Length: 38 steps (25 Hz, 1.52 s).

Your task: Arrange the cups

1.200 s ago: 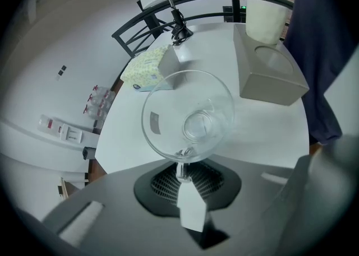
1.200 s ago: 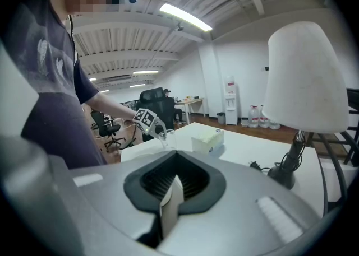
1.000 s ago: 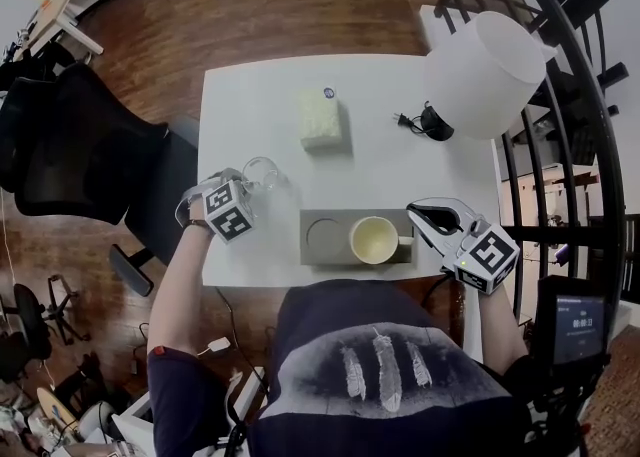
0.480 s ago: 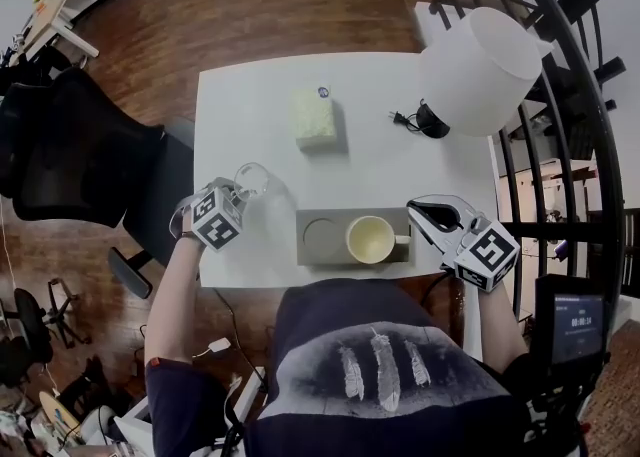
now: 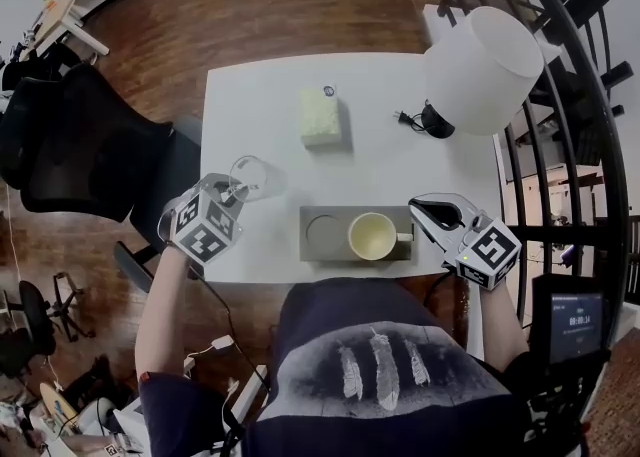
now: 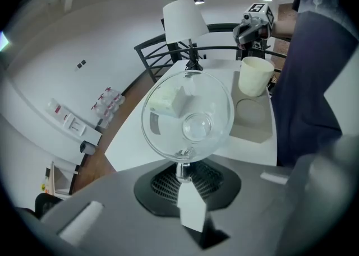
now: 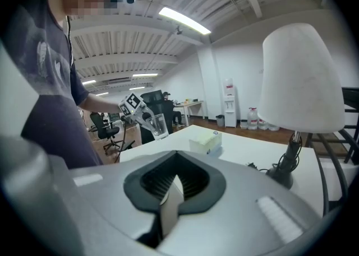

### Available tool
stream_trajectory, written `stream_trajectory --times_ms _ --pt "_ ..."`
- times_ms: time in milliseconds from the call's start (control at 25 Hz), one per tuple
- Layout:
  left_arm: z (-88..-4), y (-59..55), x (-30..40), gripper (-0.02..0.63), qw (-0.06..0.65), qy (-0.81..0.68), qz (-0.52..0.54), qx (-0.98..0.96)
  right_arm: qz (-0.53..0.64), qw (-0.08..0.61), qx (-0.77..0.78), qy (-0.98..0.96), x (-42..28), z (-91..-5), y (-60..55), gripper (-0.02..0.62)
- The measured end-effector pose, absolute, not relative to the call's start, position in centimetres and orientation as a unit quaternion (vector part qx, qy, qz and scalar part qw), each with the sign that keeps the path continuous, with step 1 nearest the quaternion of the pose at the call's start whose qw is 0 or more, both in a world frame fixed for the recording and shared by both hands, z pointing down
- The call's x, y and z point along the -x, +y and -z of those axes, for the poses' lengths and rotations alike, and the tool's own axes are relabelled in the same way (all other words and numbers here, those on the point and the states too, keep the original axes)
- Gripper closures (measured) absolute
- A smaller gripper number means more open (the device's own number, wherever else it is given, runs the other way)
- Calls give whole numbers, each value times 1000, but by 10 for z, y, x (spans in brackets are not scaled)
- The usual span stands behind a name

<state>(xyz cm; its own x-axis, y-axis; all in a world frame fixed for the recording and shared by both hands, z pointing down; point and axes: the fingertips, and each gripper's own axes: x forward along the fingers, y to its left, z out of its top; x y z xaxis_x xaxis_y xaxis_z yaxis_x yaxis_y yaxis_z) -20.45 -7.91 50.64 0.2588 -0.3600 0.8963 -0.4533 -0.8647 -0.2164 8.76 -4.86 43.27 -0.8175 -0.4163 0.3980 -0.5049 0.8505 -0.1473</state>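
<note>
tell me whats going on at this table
A person holds tongs in each hand. The left tongs are shut on the rim of a clear glass, holding it tilted in the air over the white table near its left side. A cream mug stands on the right spot of a grey tray; the tray's left round spot is bare. The right tongs are shut on nothing, beside the tray's right end.

tray (image 5: 322, 237): front middle of bench (image 5: 260, 95) | mug (image 5: 372, 238): in tray's right recess | glass (image 5: 250, 178): left of tray, above bench's left edge | box (image 5: 322, 117): behind tray | lamp (image 5: 485, 70): back right corner
</note>
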Motion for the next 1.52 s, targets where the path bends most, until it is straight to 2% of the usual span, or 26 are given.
stream_trajectory --times_ms 360,960,1520 --pt "-468 -45 154 563 5 -222 -529 -819 -124 177 -232 -948 -88 -436 -42 592" --pt "-499 -1 102 561 0 -139 -558 -818 -114 172 -227 -952 -98 -429 -37 592" --pt "-529 8 97 561 -23 -103 -602 -791 -115 178 -216 -953 -93 -431 -35 592"
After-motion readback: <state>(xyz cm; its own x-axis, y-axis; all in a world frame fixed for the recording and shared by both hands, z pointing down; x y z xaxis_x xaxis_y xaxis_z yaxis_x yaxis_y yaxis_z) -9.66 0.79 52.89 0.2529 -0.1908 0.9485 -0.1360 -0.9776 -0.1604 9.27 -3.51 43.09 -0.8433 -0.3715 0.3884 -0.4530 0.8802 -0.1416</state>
